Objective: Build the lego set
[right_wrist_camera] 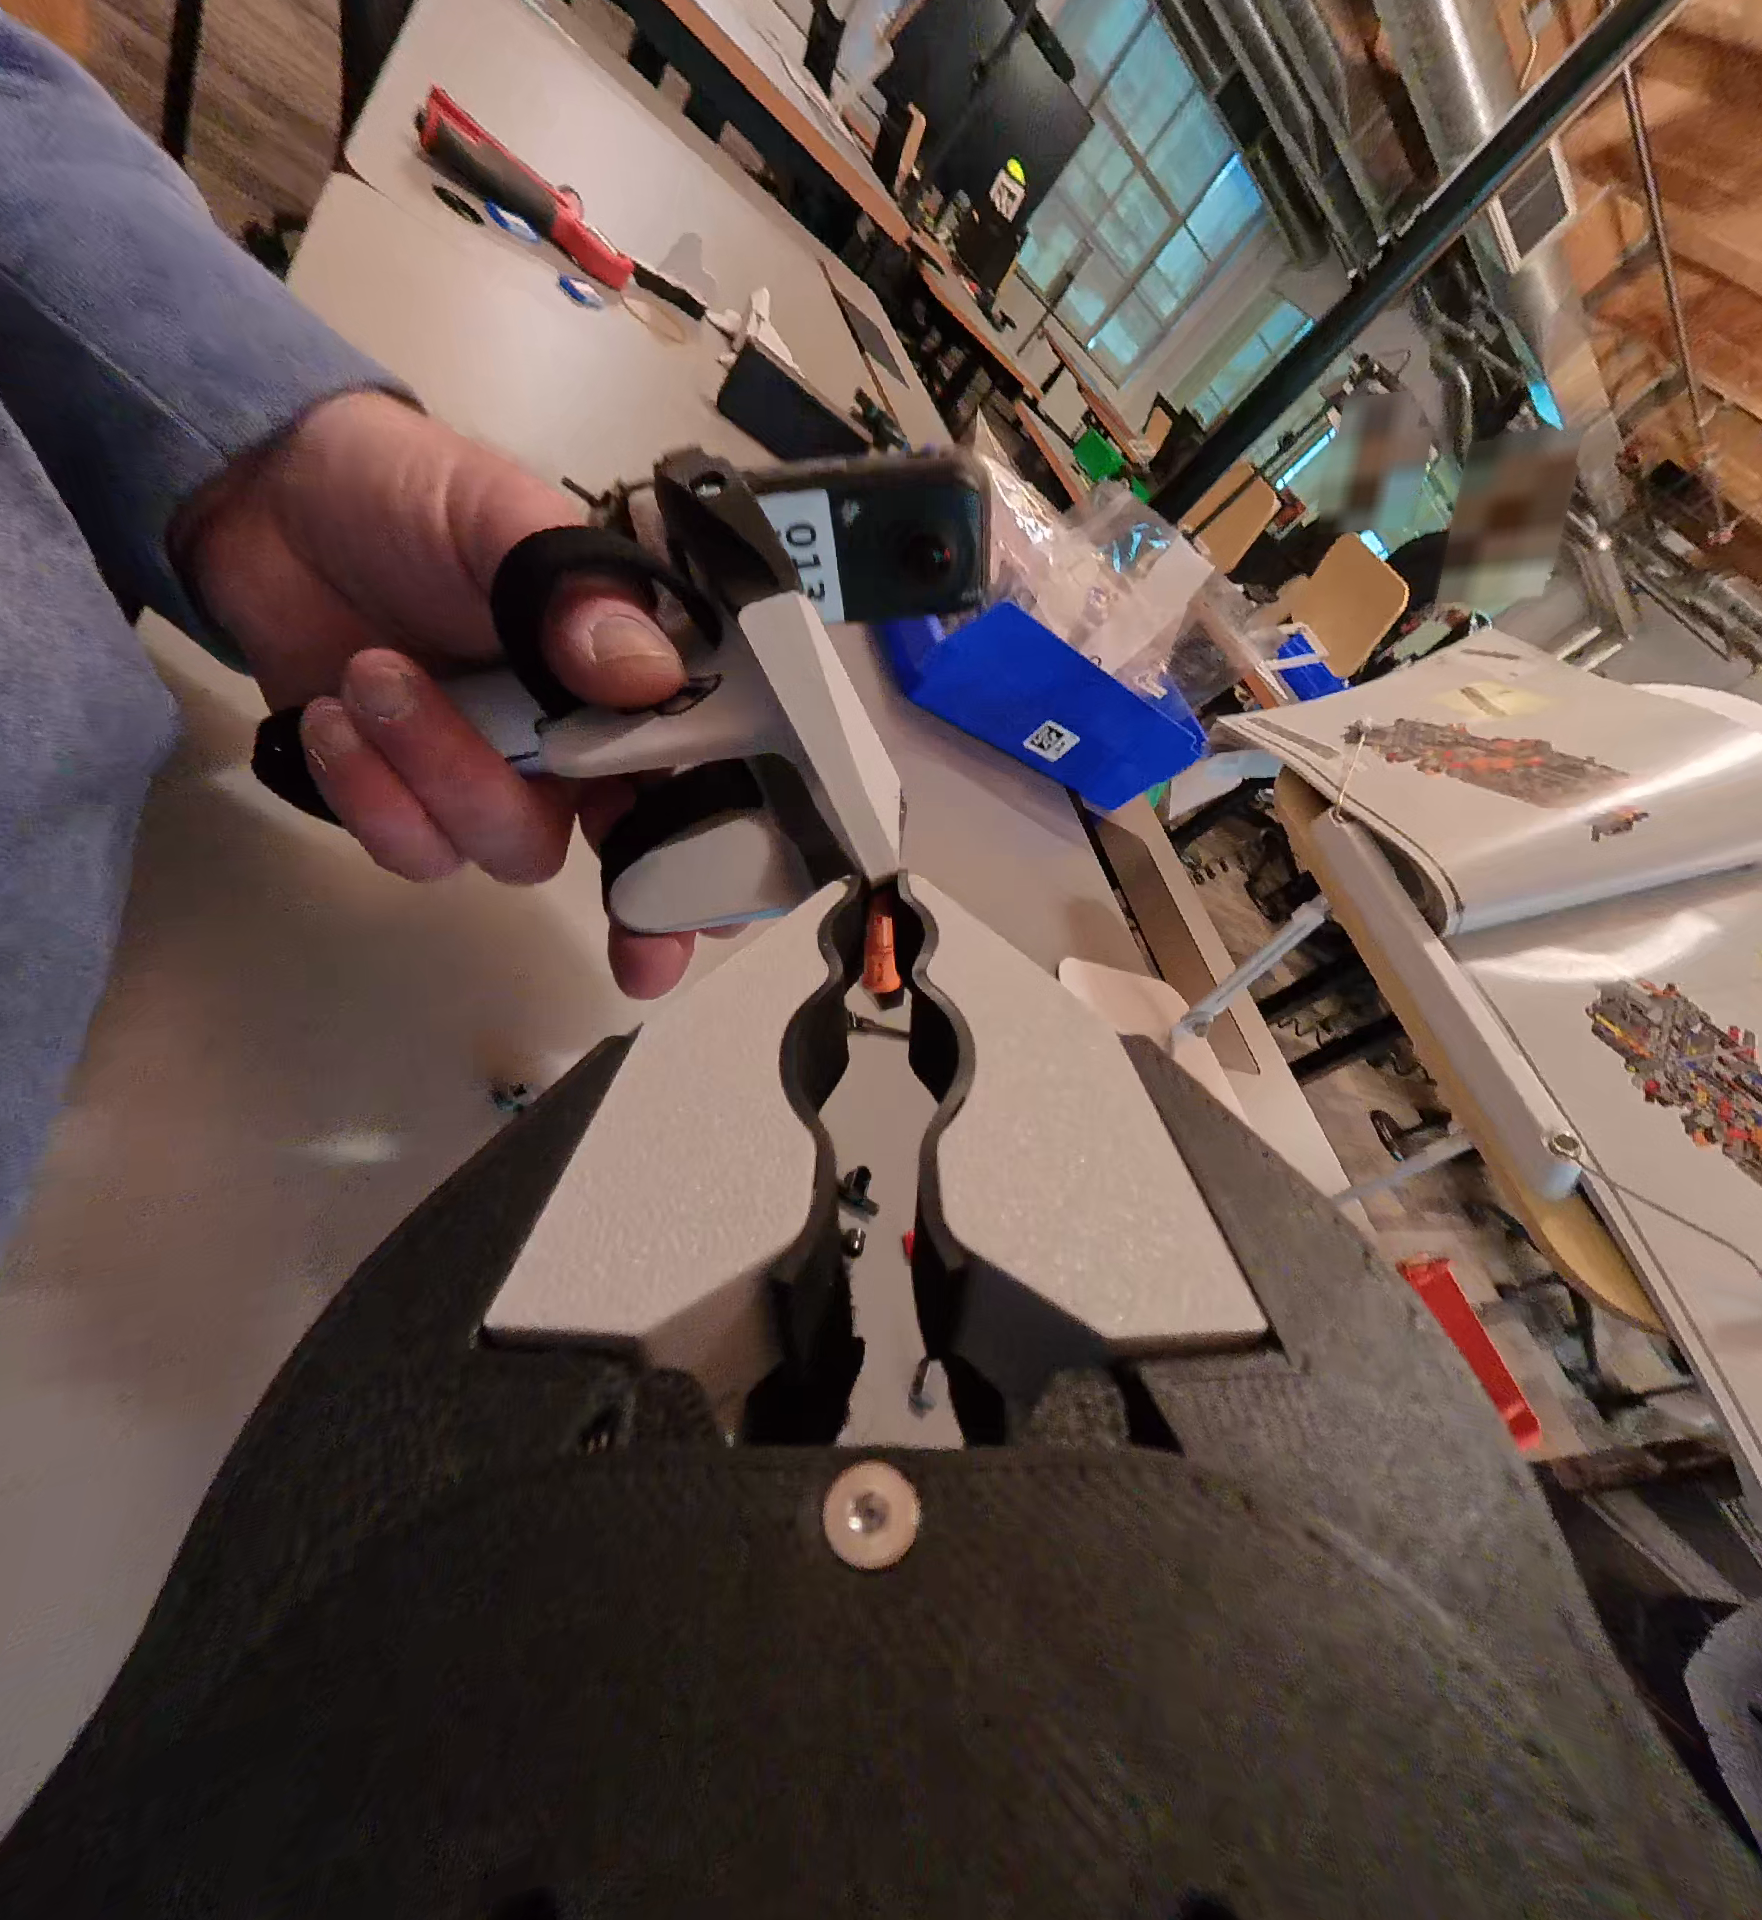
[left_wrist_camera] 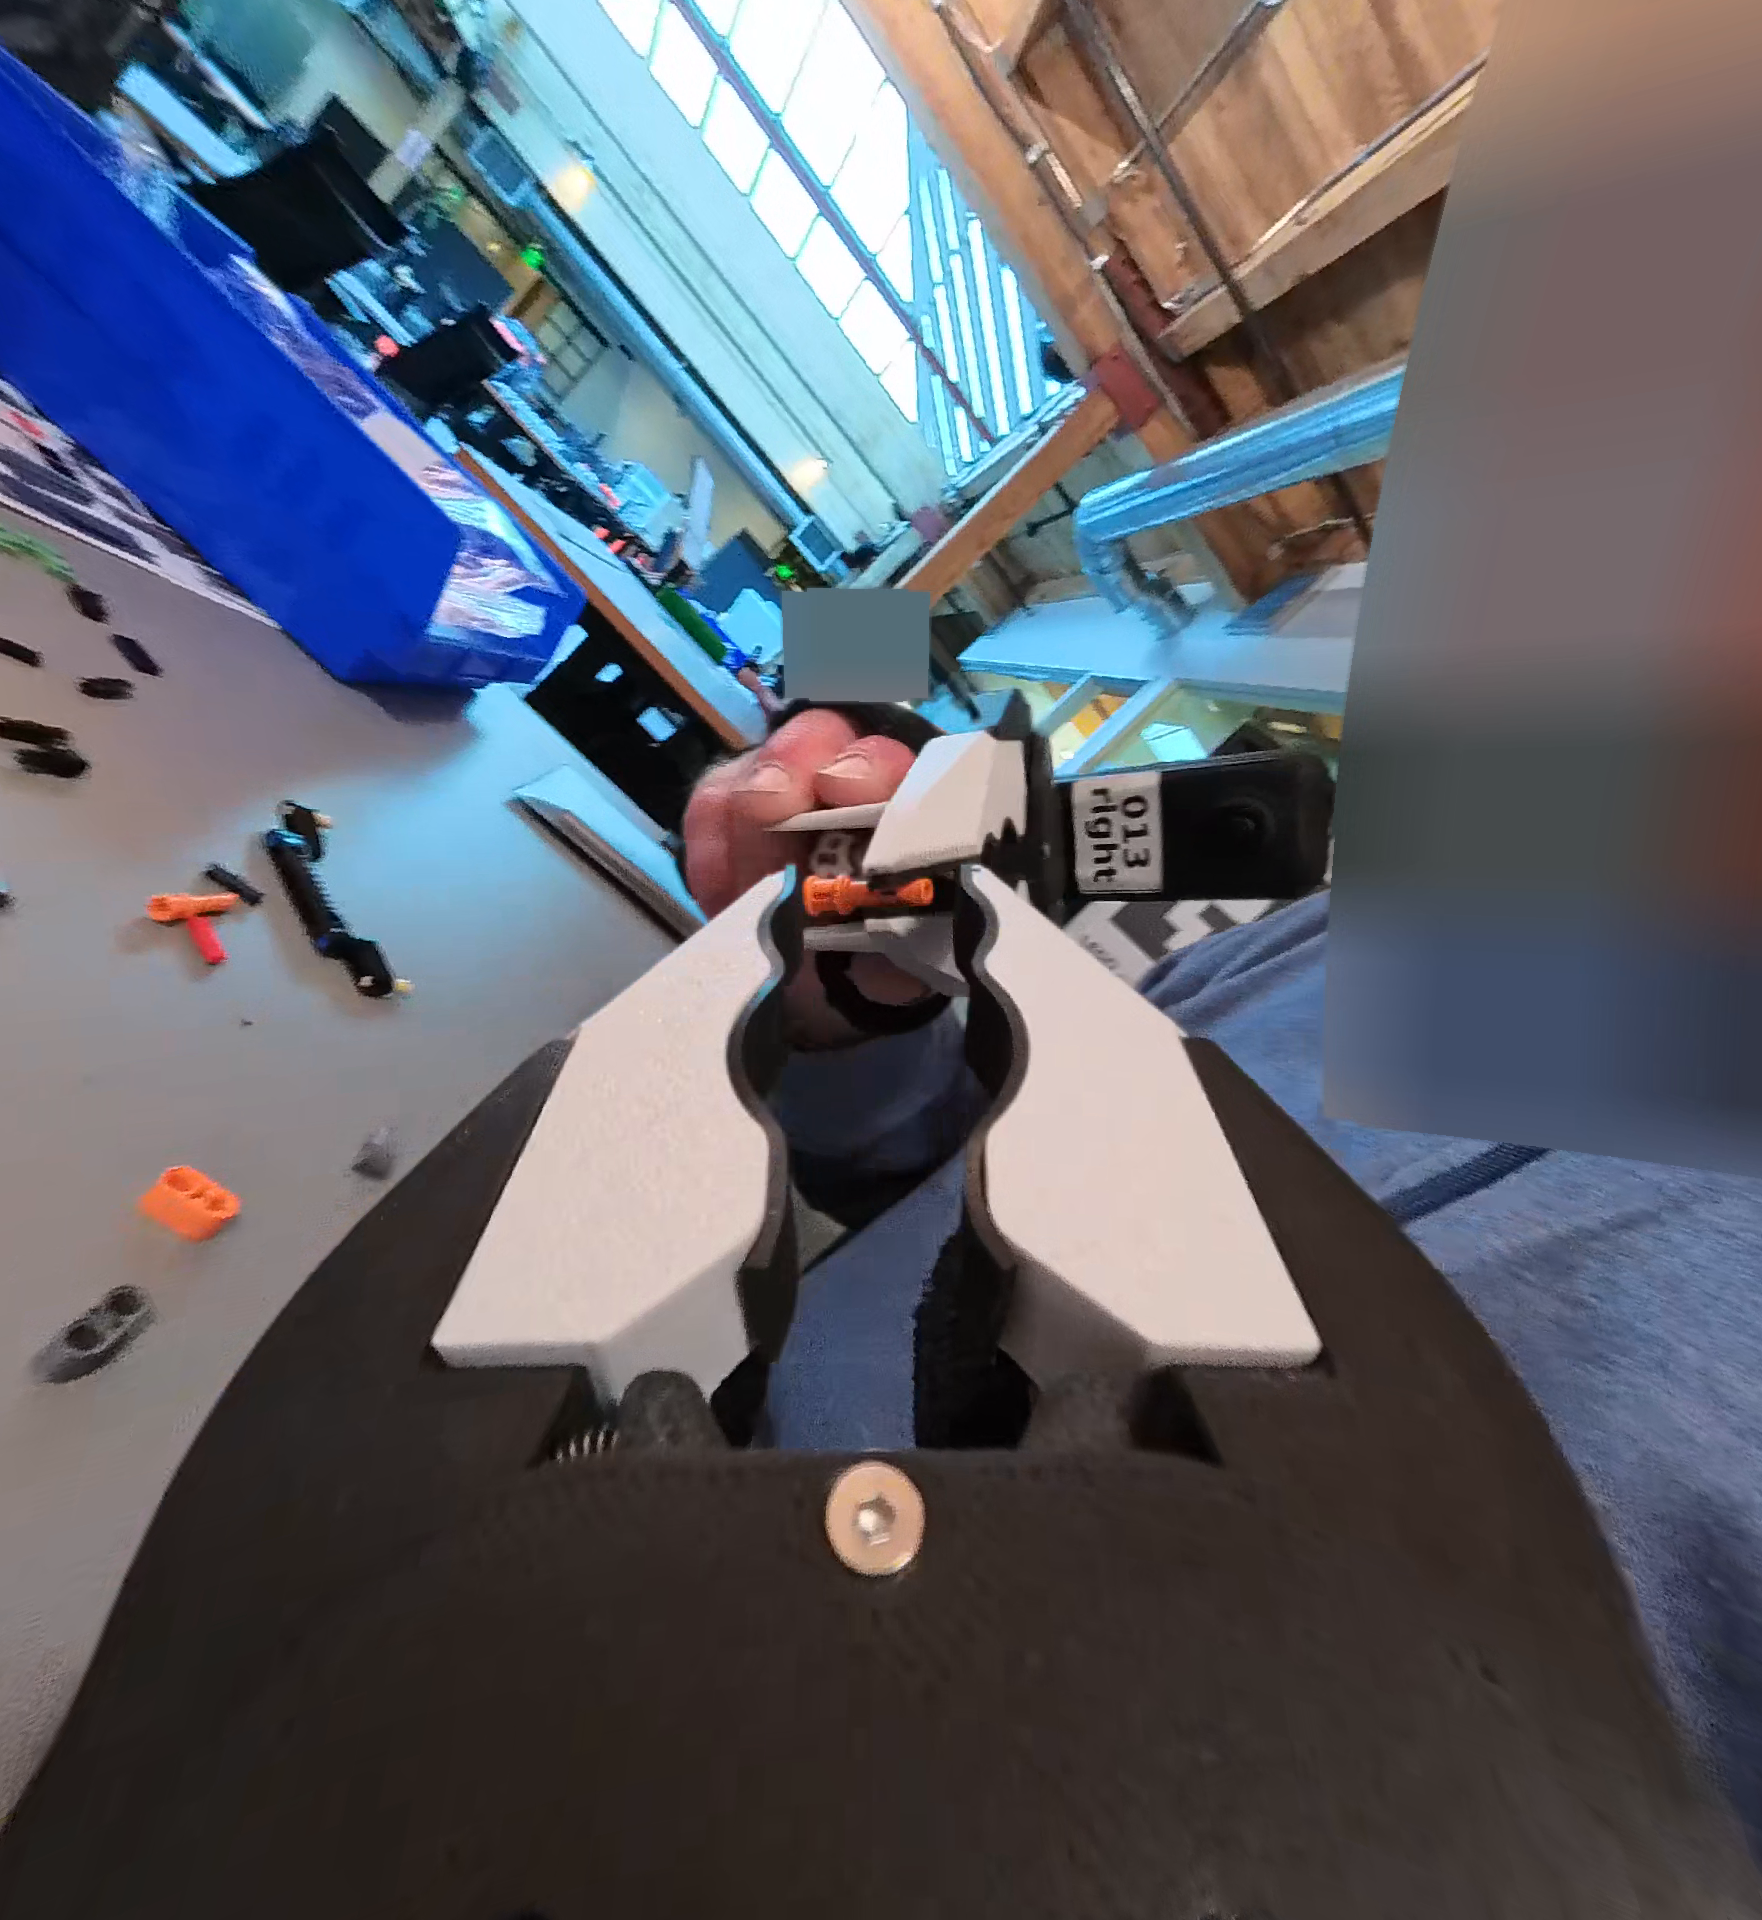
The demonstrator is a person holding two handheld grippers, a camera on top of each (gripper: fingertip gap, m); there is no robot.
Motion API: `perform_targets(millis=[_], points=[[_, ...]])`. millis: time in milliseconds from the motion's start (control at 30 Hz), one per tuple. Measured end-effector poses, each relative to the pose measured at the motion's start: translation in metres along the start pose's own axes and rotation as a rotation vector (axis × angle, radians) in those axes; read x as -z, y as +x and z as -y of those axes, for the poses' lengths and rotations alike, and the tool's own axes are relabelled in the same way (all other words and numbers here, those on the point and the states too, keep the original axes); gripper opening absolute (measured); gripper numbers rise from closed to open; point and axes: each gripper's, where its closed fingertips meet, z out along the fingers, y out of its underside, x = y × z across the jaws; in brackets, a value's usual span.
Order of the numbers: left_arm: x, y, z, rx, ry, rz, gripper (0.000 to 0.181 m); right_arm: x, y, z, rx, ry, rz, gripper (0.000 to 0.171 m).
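Orange pin (left_wrist_camera: 866,894) | held aloft between both tools, long axis 9-to-3 in left wrist view | right gripper (right_wrist_camera: 879,894) pinching it | left gripper (left_wrist_camera: 877,883) at its 9 o'clock end, grip unclear | loose pieces (left_wrist_camera: 189,1203) on table (left_wrist_camera: 233,1091) at 8 o'clock

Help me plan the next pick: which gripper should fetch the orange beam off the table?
Left, probably. The left gripper looks open and empty, with the beam on its side; the right gripper grips a pin.

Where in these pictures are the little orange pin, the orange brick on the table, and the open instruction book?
orange pin (left_wrist_camera: 835,894): left wrist view, its ridged left half.
orange brick (left_wrist_camera: 189,1201): left wrist view, top face.
instruction book (right_wrist_camera: 1542,790): right wrist view, upper page.
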Motion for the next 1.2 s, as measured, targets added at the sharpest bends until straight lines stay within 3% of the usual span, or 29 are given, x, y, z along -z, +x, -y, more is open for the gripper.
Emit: perform_targets(millis=[200,800,1067,1200], points=[[-0.001,0.011,0.003,0.05,0.056,-0.129,0.02,0.0,0.001,0.007,-0.025,0.048,0.012,0.002],[-0.002,0.017,0.006,0.087,0.096,-0.225,0.019,0.002,0.004,0.013,-0.149,0.122,0.062,0.002],[0.005,0.007,0.022,-0.013,0.151,-0.039,0.024,0.006,0.013,0.009,-0.123,0.068,0.012,0.002],[0.008,0.008,0.029,-0.159,0.122,0.09,0.025,0.006,0.018,0.004,-0.099,0.019,-0.007,0.002]])
